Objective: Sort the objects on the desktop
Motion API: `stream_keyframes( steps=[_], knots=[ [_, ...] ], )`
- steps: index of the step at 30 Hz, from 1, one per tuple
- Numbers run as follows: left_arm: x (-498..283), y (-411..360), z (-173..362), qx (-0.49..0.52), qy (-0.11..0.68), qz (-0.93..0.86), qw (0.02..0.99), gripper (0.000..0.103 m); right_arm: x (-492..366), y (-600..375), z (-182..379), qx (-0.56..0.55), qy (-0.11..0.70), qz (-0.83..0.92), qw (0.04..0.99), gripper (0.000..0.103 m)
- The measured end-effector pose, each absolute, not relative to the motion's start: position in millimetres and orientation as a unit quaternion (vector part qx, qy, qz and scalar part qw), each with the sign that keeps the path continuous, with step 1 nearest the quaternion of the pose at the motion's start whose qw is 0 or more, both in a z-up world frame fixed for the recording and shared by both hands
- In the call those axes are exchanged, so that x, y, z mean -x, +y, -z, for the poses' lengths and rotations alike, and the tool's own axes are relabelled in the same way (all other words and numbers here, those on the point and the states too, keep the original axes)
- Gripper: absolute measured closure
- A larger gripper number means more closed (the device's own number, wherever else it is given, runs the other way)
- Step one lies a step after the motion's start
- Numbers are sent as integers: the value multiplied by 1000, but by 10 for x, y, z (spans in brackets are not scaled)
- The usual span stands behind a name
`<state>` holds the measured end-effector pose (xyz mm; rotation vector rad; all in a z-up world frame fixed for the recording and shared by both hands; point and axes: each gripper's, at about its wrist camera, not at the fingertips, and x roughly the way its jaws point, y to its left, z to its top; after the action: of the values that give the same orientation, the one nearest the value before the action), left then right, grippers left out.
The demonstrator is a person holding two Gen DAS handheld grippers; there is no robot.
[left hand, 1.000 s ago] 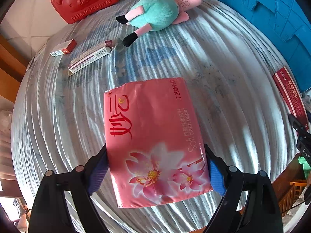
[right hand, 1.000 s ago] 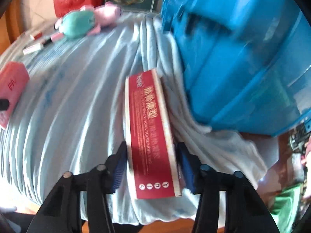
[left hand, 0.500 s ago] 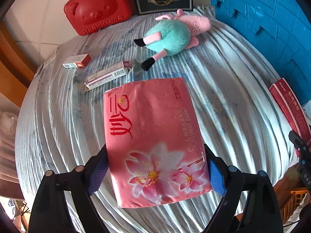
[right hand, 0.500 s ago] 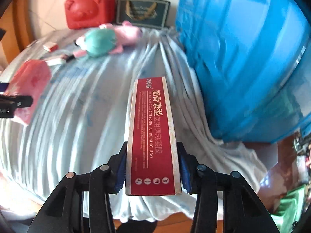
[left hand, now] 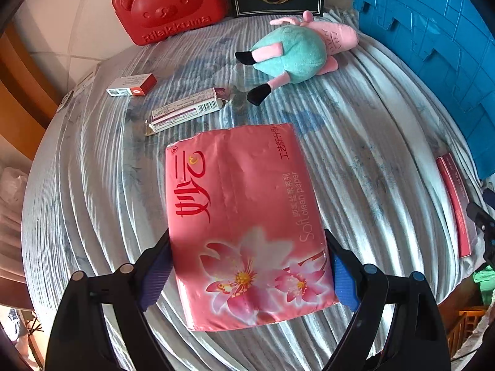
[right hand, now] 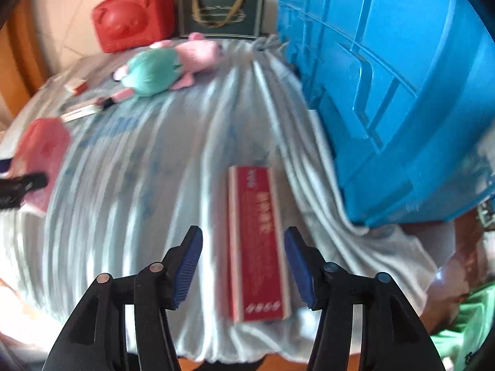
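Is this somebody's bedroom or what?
Probably a room in a home, though I can't tell which. A striped cloth covers what could be a table or bed, with a plush pig toy, a red bear-faced case and a big blue crate.

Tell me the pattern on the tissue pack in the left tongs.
Pink tissue pack with pink-and-white flowers and red lettering, clearest in the left wrist view.
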<state>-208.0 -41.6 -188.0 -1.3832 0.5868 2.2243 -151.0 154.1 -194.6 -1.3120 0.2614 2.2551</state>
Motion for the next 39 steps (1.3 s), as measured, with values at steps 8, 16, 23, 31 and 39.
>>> stream_keyframes(
  steps=[8, 16, 23, 31, 39],
  knots=[
    [2089, -384, 1922, 507, 221, -801, 228, 15, 1562, 1839, 2343, 506, 145, -805, 274, 59],
    [2082, -360, 1492, 469, 189, -825, 253, 15, 1518, 1216, 1327, 405, 49, -881, 239, 59],
    [1912, -154, 601, 376, 153, -866, 294, 15, 1691, 1038, 259, 287, 12, -929, 234, 59],
    [1513, 501, -455, 257, 117, -896, 341, 15, 1419, 1459, -775, 181, -2, -947, 266, 59],
    [995, 1575, -975, 223, 98, -888, 389, 15, 741, 2348, -1269, 147, -22, -934, 325, 59]
  ],
)
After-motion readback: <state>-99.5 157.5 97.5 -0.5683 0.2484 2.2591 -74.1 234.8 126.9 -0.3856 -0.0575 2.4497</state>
